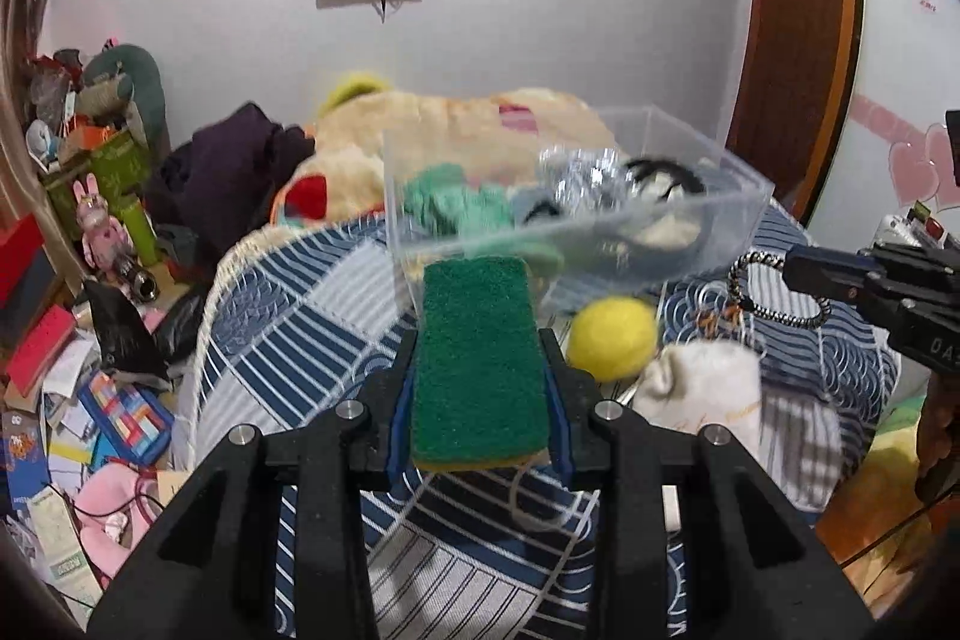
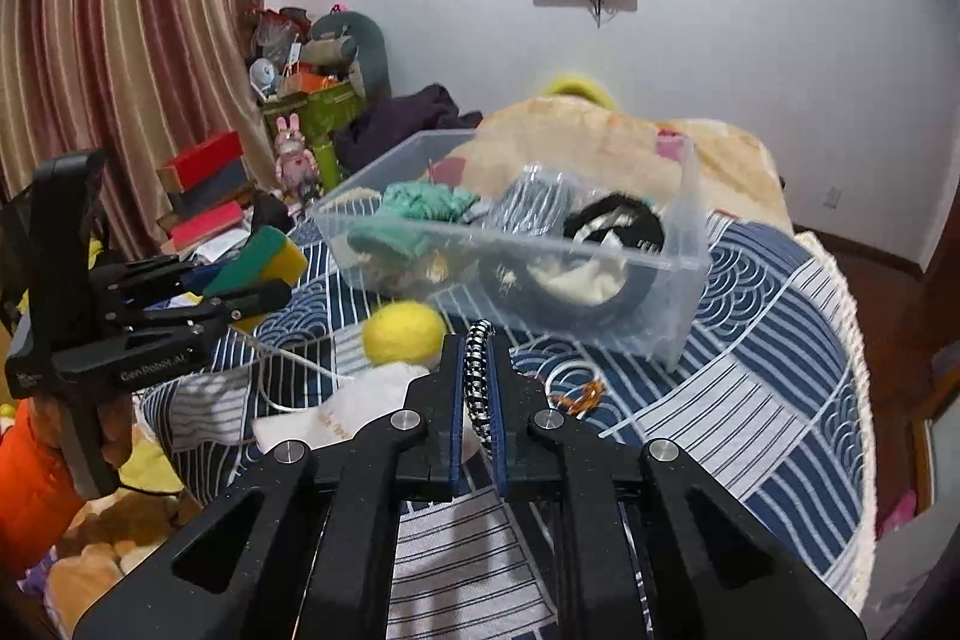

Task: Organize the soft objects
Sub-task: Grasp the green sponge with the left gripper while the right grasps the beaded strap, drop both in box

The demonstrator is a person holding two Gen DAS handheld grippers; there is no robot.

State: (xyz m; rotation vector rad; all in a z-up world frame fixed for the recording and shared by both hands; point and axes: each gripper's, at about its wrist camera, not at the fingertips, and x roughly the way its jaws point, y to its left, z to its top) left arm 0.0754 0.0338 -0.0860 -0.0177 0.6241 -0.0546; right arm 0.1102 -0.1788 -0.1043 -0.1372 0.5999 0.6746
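Note:
My left gripper (image 1: 480,340) is shut on a green and yellow sponge (image 1: 477,358), held just in front of the clear plastic bin (image 1: 732,214); it also shows in the right wrist view (image 2: 264,280) with the sponge (image 2: 258,259). My right gripper (image 2: 477,346) is shut on a black and white braided cord (image 2: 477,376), which hangs as a loop in the left wrist view (image 1: 774,304). The bin (image 2: 678,280) holds teal cloth (image 2: 420,202), a silver item and black bands. A yellow ball (image 1: 612,337) (image 2: 403,331) and a white sock (image 1: 702,388) (image 2: 366,400) lie on the blue patterned cushion (image 1: 288,316).
A beige plush blanket (image 1: 432,124) lies behind the bin. Cluttered boxes, toys and papers (image 1: 90,280) fill the floor at left. A wooden door (image 1: 798,10) stands at right. A striped curtain (image 2: 120,28) hangs at left.

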